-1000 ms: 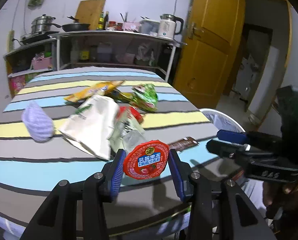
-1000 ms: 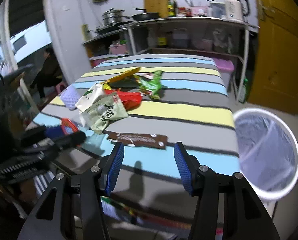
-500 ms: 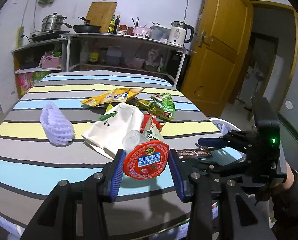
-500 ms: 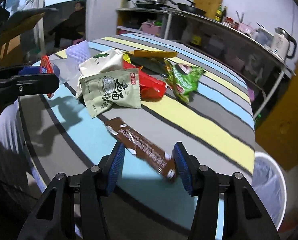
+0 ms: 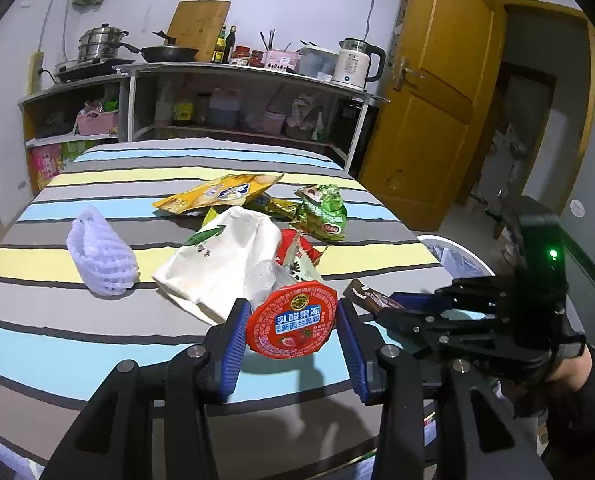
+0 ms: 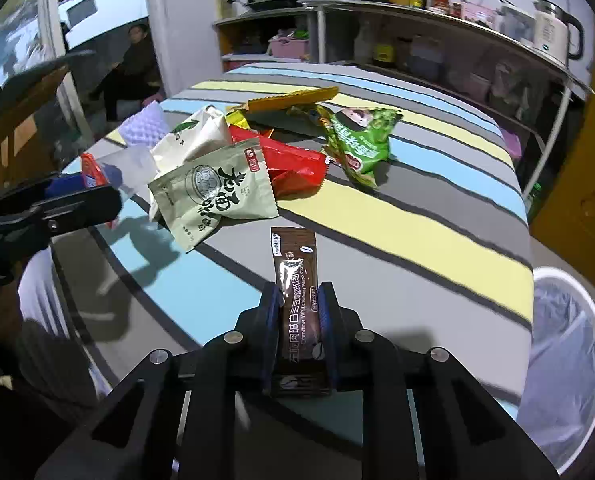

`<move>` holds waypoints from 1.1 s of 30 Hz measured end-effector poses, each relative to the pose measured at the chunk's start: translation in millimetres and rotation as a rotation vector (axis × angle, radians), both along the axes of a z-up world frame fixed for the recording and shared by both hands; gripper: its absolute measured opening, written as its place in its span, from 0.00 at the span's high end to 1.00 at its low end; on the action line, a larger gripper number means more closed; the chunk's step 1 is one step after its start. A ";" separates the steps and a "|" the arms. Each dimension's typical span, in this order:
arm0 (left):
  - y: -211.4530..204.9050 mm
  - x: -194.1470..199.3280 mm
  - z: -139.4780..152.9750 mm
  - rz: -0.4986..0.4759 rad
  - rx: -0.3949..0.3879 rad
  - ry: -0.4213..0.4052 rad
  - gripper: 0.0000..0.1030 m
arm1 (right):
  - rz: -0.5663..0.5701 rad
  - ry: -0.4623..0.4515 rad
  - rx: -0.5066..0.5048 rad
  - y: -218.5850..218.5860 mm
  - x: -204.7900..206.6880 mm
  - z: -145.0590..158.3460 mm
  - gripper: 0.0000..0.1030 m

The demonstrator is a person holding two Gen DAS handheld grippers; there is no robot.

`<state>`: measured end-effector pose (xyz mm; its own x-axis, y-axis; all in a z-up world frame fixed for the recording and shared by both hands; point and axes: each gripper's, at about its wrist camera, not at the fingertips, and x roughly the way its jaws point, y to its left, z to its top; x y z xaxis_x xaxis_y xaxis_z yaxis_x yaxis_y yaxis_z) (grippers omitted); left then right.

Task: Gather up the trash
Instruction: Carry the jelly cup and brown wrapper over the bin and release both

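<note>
Over the striped table (image 6: 397,236), both my grippers hold trash.
My left gripper (image 5: 291,326) pinches the red jelly cup (image 5: 291,326); my right gripper (image 6: 299,316) clamps the brown coffee sachet (image 6: 297,280).

Our left gripper (image 5: 291,338) has its jaws closed on the jelly cup (image 5: 291,323), lid facing us. Our right gripper (image 6: 299,318) has its jaws pinched on the near end of the coffee sachet (image 6: 297,292), reaching in from the right.
</note>
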<state>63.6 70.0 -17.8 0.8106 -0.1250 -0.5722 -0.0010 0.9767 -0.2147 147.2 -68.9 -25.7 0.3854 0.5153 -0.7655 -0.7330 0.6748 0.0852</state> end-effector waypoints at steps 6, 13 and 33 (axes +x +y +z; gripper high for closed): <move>-15.5 5.4 6.4 -0.024 0.011 -0.008 0.58 | -0.101 -0.006 0.080 -20.2 -7.2 15.3 0.80; -40.4 16.2 15.2 -0.060 0.016 -0.017 0.58 | -0.216 -0.040 0.133 -49.2 -14.2 36.0 0.80; -108.2 55.3 38.1 -0.178 0.039 -0.053 0.58 | -0.390 -0.114 0.171 -120.9 -12.2 62.1 0.80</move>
<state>118.9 -38.2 20.2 0.8066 -0.2476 -0.5367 0.1828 0.9680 -0.1718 135.0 -189.8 36.4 0.6536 0.4295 -0.6232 -0.4370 0.8864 0.1527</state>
